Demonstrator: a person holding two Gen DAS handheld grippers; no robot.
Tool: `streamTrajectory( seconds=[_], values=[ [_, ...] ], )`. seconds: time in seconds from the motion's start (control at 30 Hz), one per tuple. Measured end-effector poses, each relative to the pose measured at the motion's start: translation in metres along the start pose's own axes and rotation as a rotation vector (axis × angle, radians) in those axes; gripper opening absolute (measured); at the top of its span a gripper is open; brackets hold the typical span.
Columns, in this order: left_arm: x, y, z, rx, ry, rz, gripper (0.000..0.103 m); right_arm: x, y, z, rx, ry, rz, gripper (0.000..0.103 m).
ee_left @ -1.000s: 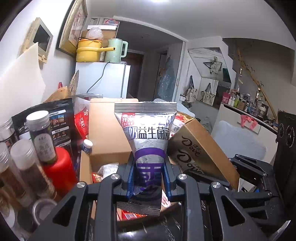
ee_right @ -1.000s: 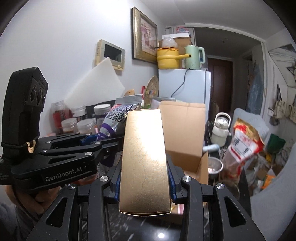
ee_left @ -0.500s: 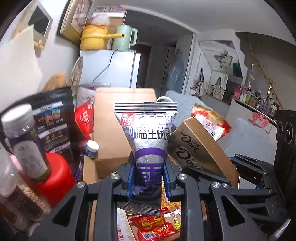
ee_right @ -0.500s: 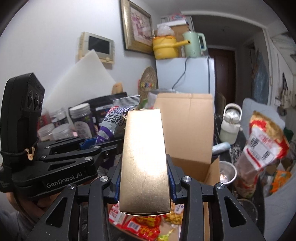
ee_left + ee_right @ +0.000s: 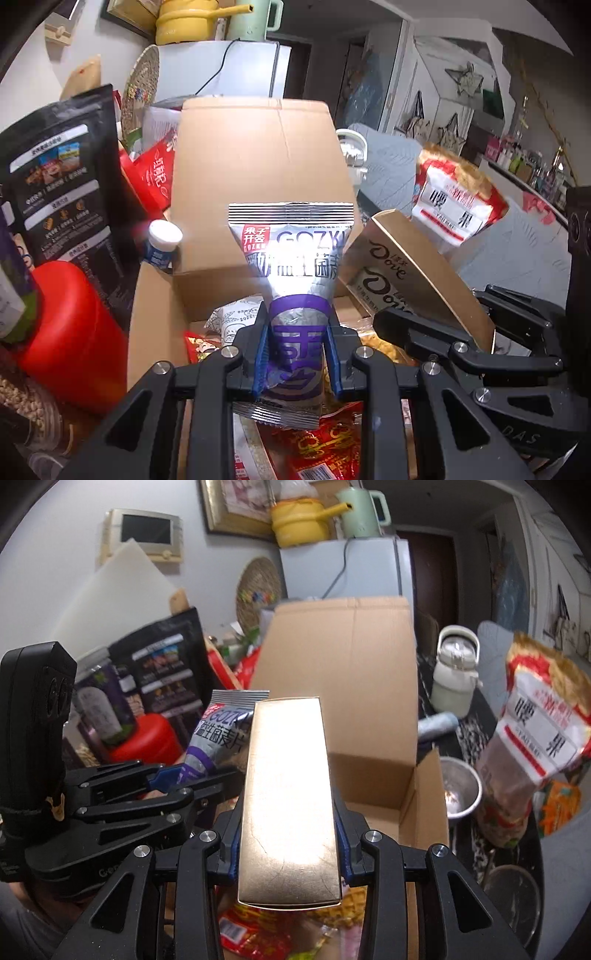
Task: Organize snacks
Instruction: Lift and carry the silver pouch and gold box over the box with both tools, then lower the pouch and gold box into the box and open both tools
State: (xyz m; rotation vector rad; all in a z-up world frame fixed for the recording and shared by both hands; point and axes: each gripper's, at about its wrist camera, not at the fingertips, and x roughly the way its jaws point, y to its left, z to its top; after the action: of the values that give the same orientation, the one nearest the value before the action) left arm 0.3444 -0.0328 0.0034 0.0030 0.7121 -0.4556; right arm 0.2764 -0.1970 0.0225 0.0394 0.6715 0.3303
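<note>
A: What does the left wrist view give you?

B: The left gripper [image 5: 295,354] is clamped on a silver-and-purple GOZKI snack pouch [image 5: 293,280], its blue pads pinching the lower part so the sealed top edge stands upright. The pouch hangs over the open cardboard box [image 5: 255,177], whose far flap rises behind it. Inside the box lie red snack packets [image 5: 325,443] and a white patterned packet [image 5: 236,317].

A: And the right-hand tool?

B: From this side the right gripper [image 5: 436,332] shows only as black linkage, holding a gold Dove chocolate box [image 5: 413,266] tilted just beside the pouch — the Dove lettering is legible on its side face.

A: Does the right wrist view add anything?

B: It shows the right gripper [image 5: 290,845] closed on that box from both sides, the plain gold top face glaring under the light; no lettering is visible here. The left gripper [image 5: 177,775] appears at the left with the pouch [image 5: 218,734] angled above it.

A: Anything only one camera sees?

B: The right view alone catches a steel bowl [image 5: 461,794] just right of the cardboard box wall and a cream kettle [image 5: 456,675] behind it. The left view alone shows a small white-capped bottle [image 5: 162,243] against the flap. Both show a red canister [image 5: 74,332] and a black pouch [image 5: 62,170] to the left.
</note>
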Motion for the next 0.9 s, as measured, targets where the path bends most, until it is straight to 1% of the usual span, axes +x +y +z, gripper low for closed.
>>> streamTrajectory(
  seconds=[0.27, 0.37, 0.5, 0.57, 0.63, 0.7, 0.8, 0.9],
  values=[
    [0.033, 0.006, -0.009, -0.001, 0.093, 0.051, 0.026, 0.026, -0.01, -0.009, 0.015, 0.079, -0.034, 0.038],
    [0.043, 0.008, -0.011, -0.001, 0.127, 0.056, 0.026, 0.034, -0.012, -0.012, 0.015, 0.099, -0.044, 0.038],
    [0.054, 0.009, -0.014, 0.014, 0.167, 0.094, 0.026, 0.047, -0.016, -0.018, 0.02, 0.129, -0.072, 0.038],
    [0.057, 0.011, -0.014, 0.009, 0.185, 0.1, 0.026, 0.052, -0.017, -0.02, 0.022, 0.144, -0.081, 0.038],
    [0.059, 0.012, -0.014, 0.016, 0.201, 0.125, 0.026, 0.057, -0.019, -0.022, 0.027, 0.155, -0.079, 0.038],
    [0.066, 0.012, -0.016, 0.026, 0.246, 0.163, 0.026, 0.063, -0.02, -0.025, 0.022, 0.17, -0.091, 0.038],
    [0.069, 0.014, -0.016, 0.013, 0.264, 0.164, 0.026, 0.063, -0.018, -0.027, 0.009, 0.176, -0.084, 0.038],
    [0.076, 0.019, -0.015, 0.007, 0.295, 0.172, 0.027, 0.063, -0.016, -0.027, 0.0, 0.179, -0.102, 0.038]
  ],
)
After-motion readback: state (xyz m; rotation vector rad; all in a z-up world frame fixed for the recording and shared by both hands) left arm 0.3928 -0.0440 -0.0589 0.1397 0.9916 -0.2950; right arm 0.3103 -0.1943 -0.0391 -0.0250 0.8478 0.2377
